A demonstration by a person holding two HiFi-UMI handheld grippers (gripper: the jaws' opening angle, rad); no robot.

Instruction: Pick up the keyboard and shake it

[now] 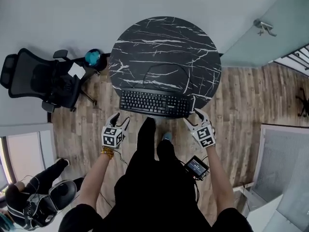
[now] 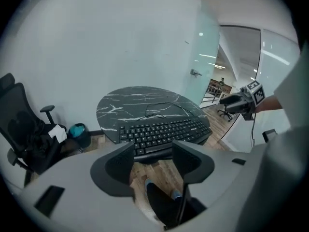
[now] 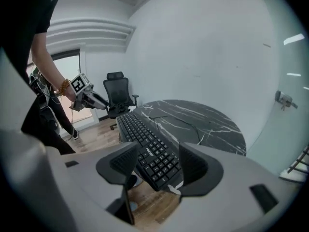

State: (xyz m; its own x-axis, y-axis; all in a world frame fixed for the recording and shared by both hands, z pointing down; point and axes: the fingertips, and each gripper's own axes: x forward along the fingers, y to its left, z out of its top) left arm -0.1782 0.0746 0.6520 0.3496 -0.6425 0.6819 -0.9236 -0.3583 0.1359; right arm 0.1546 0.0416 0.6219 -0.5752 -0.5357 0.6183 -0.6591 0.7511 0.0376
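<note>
A black keyboard (image 1: 153,102) lies flat at the near edge of the round black marble table (image 1: 164,42), its cable looping behind it. My left gripper (image 1: 121,118) hangs open just off the keyboard's near left corner, apart from it. In the left gripper view the keyboard (image 2: 164,132) sits beyond the open jaws of the left gripper (image 2: 153,153). My right gripper (image 1: 191,116) is open at the keyboard's right end. In the right gripper view that end of the keyboard (image 3: 147,141) shows between the right gripper's (image 3: 158,161) spread jaws, and the pads do not press on it.
A black office chair (image 1: 43,79) and a teal object (image 1: 92,57) stand left of the table. A glass door with a handle (image 1: 264,27) is at the far right. Another person (image 1: 34,192) is at the lower left. Wood floor surrounds the table.
</note>
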